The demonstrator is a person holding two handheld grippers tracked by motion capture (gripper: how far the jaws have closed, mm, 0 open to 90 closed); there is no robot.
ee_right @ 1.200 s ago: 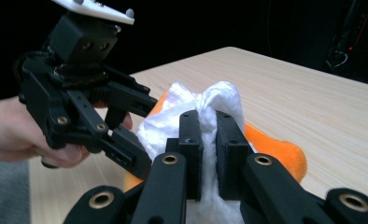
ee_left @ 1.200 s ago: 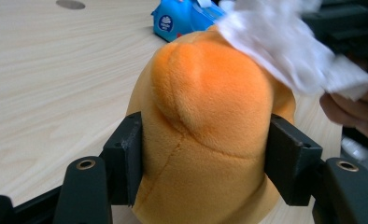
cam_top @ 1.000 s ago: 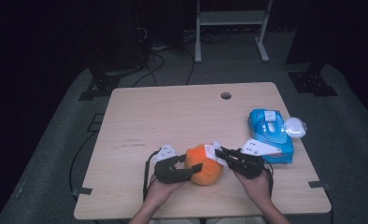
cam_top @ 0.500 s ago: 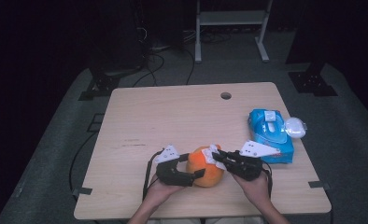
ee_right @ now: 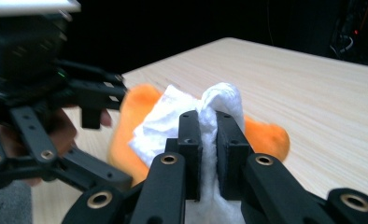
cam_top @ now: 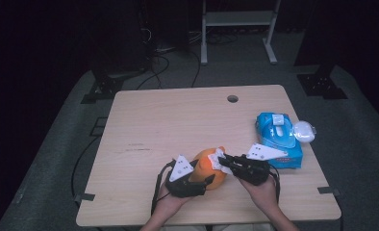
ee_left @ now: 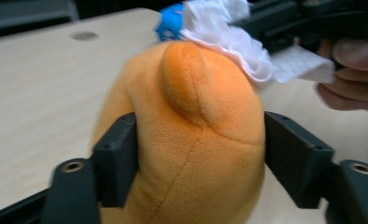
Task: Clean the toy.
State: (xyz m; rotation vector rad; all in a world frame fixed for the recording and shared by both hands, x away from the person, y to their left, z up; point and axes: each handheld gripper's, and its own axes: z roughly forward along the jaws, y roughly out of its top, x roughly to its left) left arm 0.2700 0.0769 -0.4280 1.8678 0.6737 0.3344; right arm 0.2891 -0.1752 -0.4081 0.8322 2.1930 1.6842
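**A:** Where does the wipe sit against the toy right now?

**B:** Take the orange plush toy [cam_top: 210, 167] as your marker. It rests on the bench [cam_top: 178, 120] close to the near edge, in front of you. Your left gripper [cam_top: 197, 180] is clamped around it from the near-left side; in the left gripper view both jaws press into its flanks. Your right gripper [cam_top: 224, 162] comes in from the toy's right, jaws pinched tight on a white wipe [ee_right: 210, 112], and that wipe lies on the toy's upper surface, touching it.

**A:** So which way does the stroke run?

**B:** My reading: the toy's long axis runs roughly away from you and a little right, with a small nub at its far end. Your right gripper is already on it, so the stroke would follow that axis across the top while your left holds the body steady.

**A:** Room to move?

**B:** Near the toy you have little, since the bench edge is just behind your hands. To its right, the blue wipes pack [cam_top: 277, 138] lies close to your right gripper, with a small white object [cam_top: 304, 130] just beyond it. Left of the toy and beyond it, bare wood stretches to the far edge, with only a small hole [cam_top: 233, 98] there.
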